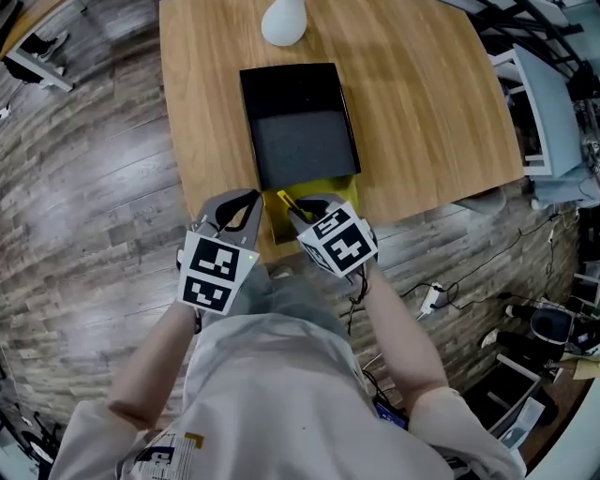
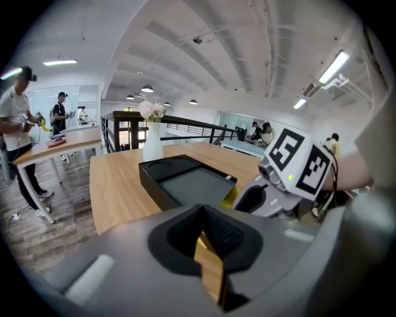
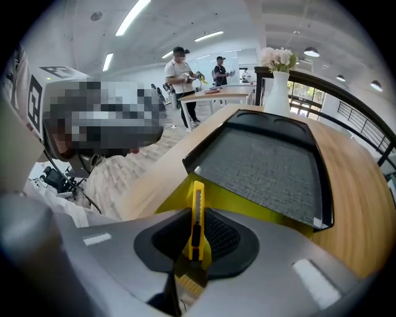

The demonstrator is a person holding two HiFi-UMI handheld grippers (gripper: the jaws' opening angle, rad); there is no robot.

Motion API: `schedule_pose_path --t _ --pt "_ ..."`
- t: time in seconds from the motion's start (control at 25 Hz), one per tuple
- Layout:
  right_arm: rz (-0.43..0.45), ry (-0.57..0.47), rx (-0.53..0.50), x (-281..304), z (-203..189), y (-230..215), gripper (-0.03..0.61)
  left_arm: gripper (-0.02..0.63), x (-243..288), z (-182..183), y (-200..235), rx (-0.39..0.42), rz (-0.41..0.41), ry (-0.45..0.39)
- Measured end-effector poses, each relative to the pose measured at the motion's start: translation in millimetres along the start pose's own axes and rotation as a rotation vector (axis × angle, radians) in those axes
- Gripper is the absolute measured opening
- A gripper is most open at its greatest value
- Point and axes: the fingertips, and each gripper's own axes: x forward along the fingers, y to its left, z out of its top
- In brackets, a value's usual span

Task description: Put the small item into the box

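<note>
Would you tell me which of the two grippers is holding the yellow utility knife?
The right gripper: its jaws clamp the yellow utility knife, while the left gripper holds nothing.

**Table** (image 1: 422,112): rectangular, light wood top, standing on a grey plank floor (image 1: 84,187). Items lying on it:
- One black box (image 1: 300,141), shallow and open, with a grey lining. It lies flat near the middle of the top and has a recessed strip at its far end.
- One yellow piece (image 1: 342,189), showing from under the box's near end, at the table's near edge.
- One white vase (image 1: 284,21), upright at the far edge with pale flowers in it, apart from the box.
</note>
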Motion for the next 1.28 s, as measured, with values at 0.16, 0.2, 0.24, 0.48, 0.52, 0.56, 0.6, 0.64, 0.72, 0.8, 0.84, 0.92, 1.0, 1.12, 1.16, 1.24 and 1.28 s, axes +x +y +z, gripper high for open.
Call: schedule_pose_path --t 0.16,0.2,0.24,0.48,0.52,0.56,0.6,0.64,0.72,0.8,0.84,0.92,1.0,1.12,1.16,1.24,1.28 --pt "-0.015 0.088 -0.032 18 -8 -2 0.064 0.003 7 -14 5 -0.008 -0.012 0.029" --pt "-0.021 0.103 -0.04 21 -9 -2 0.064 0.003 8 -19 7 -0.009 -0.014 0.039" --pt "-0.024 0.115 -0.044 25 -9 -1 0.064 0.003 9 -23 9 -0.011 -0.015 0.048" --pt "-0.022 0.192 -0.09 36 -18 -1 0.064 0.003 12 -31 14 -0.029 -0.023 0.069" --pt "-0.022 0.193 -0.097 38 -17 -1 0.064 0.003 11 -32 15 -0.025 -0.026 0.074" --pt "-0.024 0.194 -0.101 41 -16 0 0.064 0.003 10 -34 16 -0.021 -0.031 0.081" --pt "-0.026 0.198 -0.101 42 -16 1 0.064 0.003 9 -36 17 -0.018 -0.036 0.087" --pt "-0.027 0.202 -0.098 43 -15 2 0.064 0.003 8 -37 18 -0.016 -0.041 0.091" --pt "-0.026 0.209 -0.091 44 -16 2 0.064 0.003 8 -38 18 -0.014 -0.049 0.095" --pt "-0.031 0.209 -0.084 43 -16 1 0.067 0.003 7 -37 15 -0.012 -0.054 0.096" --pt "-0.038 0.205 -0.08 41 -16 1 0.069 0.003 7 -36 13 -0.01 -0.057 0.097" --pt "-0.051 0.189 -0.065 37 -15 0 0.082 0.003 5 -34 9 -0.004 -0.067 0.098" --pt "-0.059 0.17 -0.054 32 -12 1 0.101 0.003 2 -31 7 0.0 -0.078 0.099" --pt "-0.09 0.132 -0.061 17 -1 5 0.097 0.003 -7 -25 7 0.011 -0.082 0.092" --pt "-0.108 0.117 -0.067 8 4 6 0.094 0.003 -10 -22 7 0.015 -0.085 0.087" --pt "-0.146 0.08 -0.061 -12 16 5 0.085 0.003 -15 -15 8 0.021 -0.092 0.078" --pt "-0.159 0.057 -0.045 -22 21 5 0.076 0.003 -19 -10 8 0.024 -0.093 0.075"
